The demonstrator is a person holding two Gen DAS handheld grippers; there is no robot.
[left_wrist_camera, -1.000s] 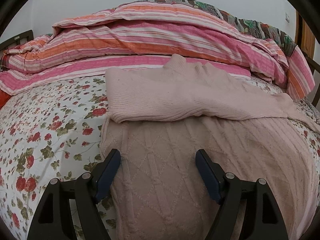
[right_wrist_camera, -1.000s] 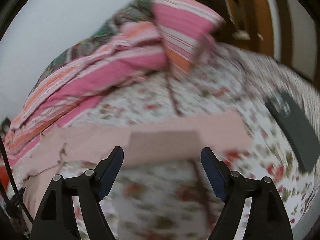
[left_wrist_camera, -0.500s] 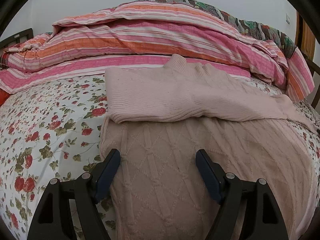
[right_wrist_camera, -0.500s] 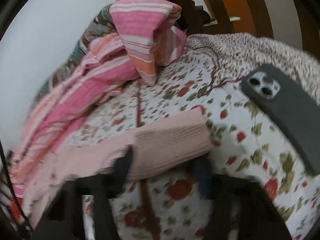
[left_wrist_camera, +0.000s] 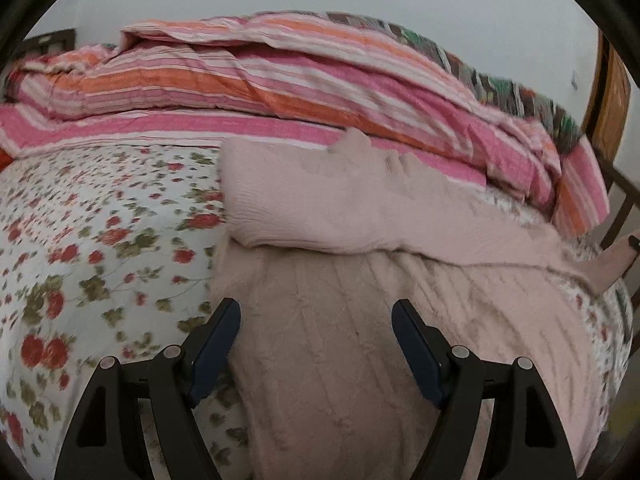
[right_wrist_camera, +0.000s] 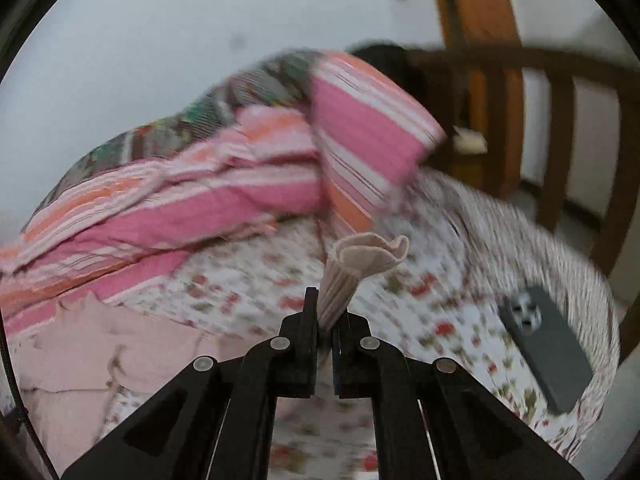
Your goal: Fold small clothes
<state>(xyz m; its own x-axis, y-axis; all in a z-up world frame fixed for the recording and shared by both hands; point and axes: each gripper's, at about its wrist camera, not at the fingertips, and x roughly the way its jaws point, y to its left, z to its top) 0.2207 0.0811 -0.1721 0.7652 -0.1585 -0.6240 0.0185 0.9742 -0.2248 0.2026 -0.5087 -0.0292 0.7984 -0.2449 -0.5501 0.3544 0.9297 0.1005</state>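
A pale pink knitted sweater (left_wrist_camera: 360, 344) lies flat on the floral bed sheet (left_wrist_camera: 100, 240), one sleeve (left_wrist_camera: 320, 204) folded across its chest. My left gripper (left_wrist_camera: 316, 340) hovers open over the sweater's lower body, with only fabric under it. In the right wrist view my right gripper (right_wrist_camera: 326, 312) is shut on the ribbed cuff (right_wrist_camera: 360, 264) of the other sleeve, which sticks up between the jaws, lifted off the sheet. That raised cuff (left_wrist_camera: 616, 260) also shows at the far right of the left wrist view. The sweater body (right_wrist_camera: 88, 348) lies at lower left.
A pink and orange striped duvet (left_wrist_camera: 280, 92) is piled along the far side of the bed. A dark phone (right_wrist_camera: 548, 360) lies on the sheet to the right. A wooden bed frame (right_wrist_camera: 560, 128) stands behind, near the bed's right edge.
My right gripper closed on the sleeve cuff and lifted it off the sheet. The left gripper stayed open over the sweater, rolling slightly.
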